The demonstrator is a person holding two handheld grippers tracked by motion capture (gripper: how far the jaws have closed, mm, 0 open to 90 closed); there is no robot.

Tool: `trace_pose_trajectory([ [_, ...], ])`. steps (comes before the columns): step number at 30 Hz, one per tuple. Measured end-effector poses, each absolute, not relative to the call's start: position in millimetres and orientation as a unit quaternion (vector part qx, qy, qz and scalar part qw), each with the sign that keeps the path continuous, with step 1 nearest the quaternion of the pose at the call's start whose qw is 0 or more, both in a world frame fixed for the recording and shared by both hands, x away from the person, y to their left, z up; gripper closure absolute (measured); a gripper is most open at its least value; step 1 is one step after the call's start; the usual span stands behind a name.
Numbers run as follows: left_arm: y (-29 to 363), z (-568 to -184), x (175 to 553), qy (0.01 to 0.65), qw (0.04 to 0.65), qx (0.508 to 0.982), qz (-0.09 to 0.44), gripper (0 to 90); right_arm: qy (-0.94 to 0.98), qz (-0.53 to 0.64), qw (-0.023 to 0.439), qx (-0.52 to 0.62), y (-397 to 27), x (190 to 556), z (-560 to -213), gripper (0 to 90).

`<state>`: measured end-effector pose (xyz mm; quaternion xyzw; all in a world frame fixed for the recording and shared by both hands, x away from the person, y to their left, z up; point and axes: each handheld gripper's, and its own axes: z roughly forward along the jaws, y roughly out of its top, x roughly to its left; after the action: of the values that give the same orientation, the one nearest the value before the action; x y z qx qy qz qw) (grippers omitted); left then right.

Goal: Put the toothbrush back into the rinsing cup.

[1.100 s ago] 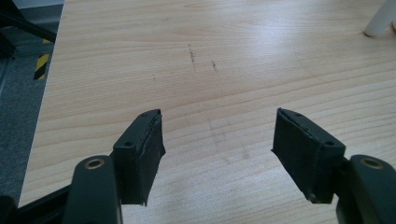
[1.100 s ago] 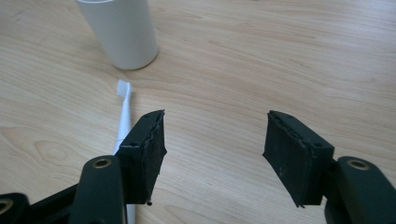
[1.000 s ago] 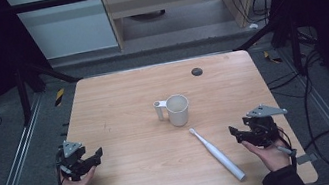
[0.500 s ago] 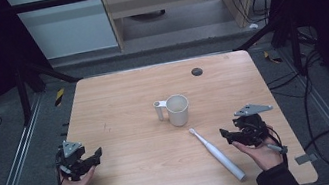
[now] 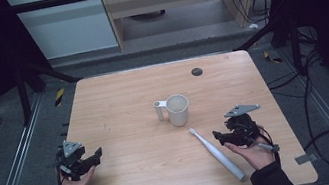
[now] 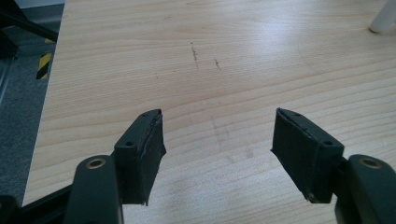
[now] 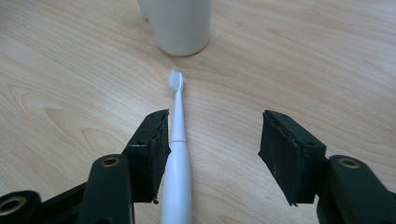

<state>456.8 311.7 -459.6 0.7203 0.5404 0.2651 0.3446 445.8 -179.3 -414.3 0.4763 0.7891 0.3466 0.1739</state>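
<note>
A white electric toothbrush (image 5: 216, 154) lies flat on the wooden table (image 5: 124, 104), its head pointing toward a white cup (image 5: 177, 110) with a side handle. My right gripper (image 5: 219, 137) is open just right of the toothbrush. In the right gripper view the toothbrush (image 7: 177, 154) lies between the jaws, close against the left one, with the cup (image 7: 180, 23) straight ahead. At the table's near left edge my left gripper (image 5: 96, 156) is open over bare wood, and its own view (image 6: 217, 144) has nothing between the jaws.
A small dark round disc (image 5: 196, 71) sits near the table's far edge. Around the table runs a dark metal frame, and cables trail over the floor on the right. Bare wood stretches between my left gripper and the cup.
My right gripper has moved left toward the toothbrush, until its jaws straddle the handle. The left gripper has stayed where it was.
</note>
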Motion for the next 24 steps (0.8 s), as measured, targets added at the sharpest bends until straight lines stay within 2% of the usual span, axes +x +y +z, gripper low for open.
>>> trace_pose_trajectory([
  [24,310.4,-460.4,457.2,0.538,0.34,0.725,0.265,32.9,0.816,0.297,0.128,0.48,-167.8,447.5,-438.1,45.7],
])
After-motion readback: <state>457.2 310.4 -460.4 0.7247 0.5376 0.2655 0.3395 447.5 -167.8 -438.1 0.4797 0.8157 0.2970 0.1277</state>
